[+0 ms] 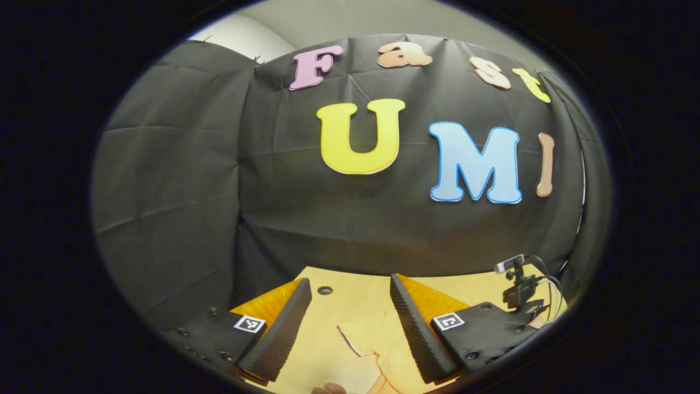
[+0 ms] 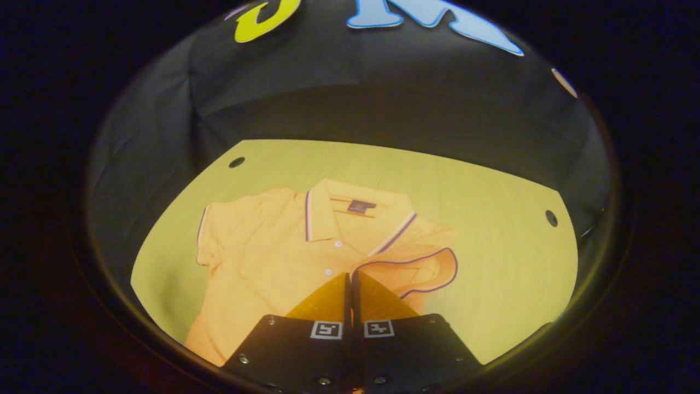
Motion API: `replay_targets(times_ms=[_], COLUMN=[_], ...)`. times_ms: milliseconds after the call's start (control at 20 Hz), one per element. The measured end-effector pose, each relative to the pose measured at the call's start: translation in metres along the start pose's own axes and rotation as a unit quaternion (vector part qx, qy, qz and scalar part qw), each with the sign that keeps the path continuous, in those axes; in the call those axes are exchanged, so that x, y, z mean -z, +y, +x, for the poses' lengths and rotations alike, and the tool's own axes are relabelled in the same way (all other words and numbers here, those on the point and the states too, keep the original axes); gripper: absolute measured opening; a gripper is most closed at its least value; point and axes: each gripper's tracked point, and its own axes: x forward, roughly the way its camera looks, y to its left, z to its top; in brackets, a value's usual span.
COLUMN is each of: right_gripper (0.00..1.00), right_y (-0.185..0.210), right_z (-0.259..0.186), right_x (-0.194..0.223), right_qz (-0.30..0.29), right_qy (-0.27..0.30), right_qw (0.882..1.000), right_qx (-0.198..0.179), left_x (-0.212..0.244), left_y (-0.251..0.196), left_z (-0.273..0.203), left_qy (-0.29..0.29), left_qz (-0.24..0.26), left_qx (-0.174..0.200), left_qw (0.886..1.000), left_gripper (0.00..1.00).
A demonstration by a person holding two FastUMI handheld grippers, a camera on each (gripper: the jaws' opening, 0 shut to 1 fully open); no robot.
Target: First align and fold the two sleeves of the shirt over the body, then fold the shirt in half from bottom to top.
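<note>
Currently right gripper [image 2: 350, 279] fingers pressed together, apparently pinching right sleeve [image 2: 424, 268] edge, sleeve drawn over shirt [image 2: 273, 268] body – first fold likely underway; shirt flat on table [image 2: 492, 219]; left gripper [image 1: 350, 323] fingers spread, holding nothing, raised above shirt, waiting

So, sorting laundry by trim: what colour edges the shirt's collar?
Purple and white stripes edge the collar, clearest in the right gripper view.

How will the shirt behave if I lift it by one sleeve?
Likely floppy: the shirt lies flat, and its right-hand sleeve already curls over the body. Probably light, as the cloth looks thin. It may slide on the smooth table rather than stay put.
</note>
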Motion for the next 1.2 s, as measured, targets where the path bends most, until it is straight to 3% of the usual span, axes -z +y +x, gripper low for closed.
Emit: replay_targets(times_ms=[300,450,500,550,850,900,950,1200], right_gripper=[0.05,0.2,0.43,0.45,0.4,0.45,0.4,0.45], right_y=[0.024,0.026,0.024,0.019,0.013,0.013,0.013,0.022], right_z=[0.011,0.004,0.002,-0.002,-0.057,-0.069,-0.083,-0.154], right_x=[0.023,0.021,0.02,0.014,-0.017,-0.02,-0.026,-0.046], right_qz=[-0.053,-0.046,-0.042,-0.041,-0.048,-0.051,-0.052,-0.03], right_qy=[0.037,0.035,0.032,0.022,-0.048,-0.06,-0.071,-0.138], right_qw=[0.998,0.998,0.999,0.999,0.998,0.997,0.996,0.99], right_qx=[-0.004,-0.011,-0.007,-0.001,0.008,0.01,0.01,0.012], left_x=[0.007,0.009,0.012,0.015,0.037,0.043,0.05,0.111], left_y=[0.008,0.007,0.006,0.005,0.0,0.0,-0.001,-0.002], left_z=[-0.002,0.0,0.002,0.005,0.029,0.034,0.041,0.083], left_qy=[0.005,0.006,0.008,0.01,0.029,0.033,0.04,0.093], left_qz=[-0.001,-0.003,-0.003,-0.002,0.003,0.003,0.003,0.011], left_qx=[-0.008,-0.006,-0.004,-0.003,0.009,0.012,0.015,0.03], left_qw=[1.0,1.0,1.0,1.0,1.0,0.999,0.999,0.995], left_gripper=[0.94,0.94,0.94,0.94,0.96,0.96,0.96,0.94])
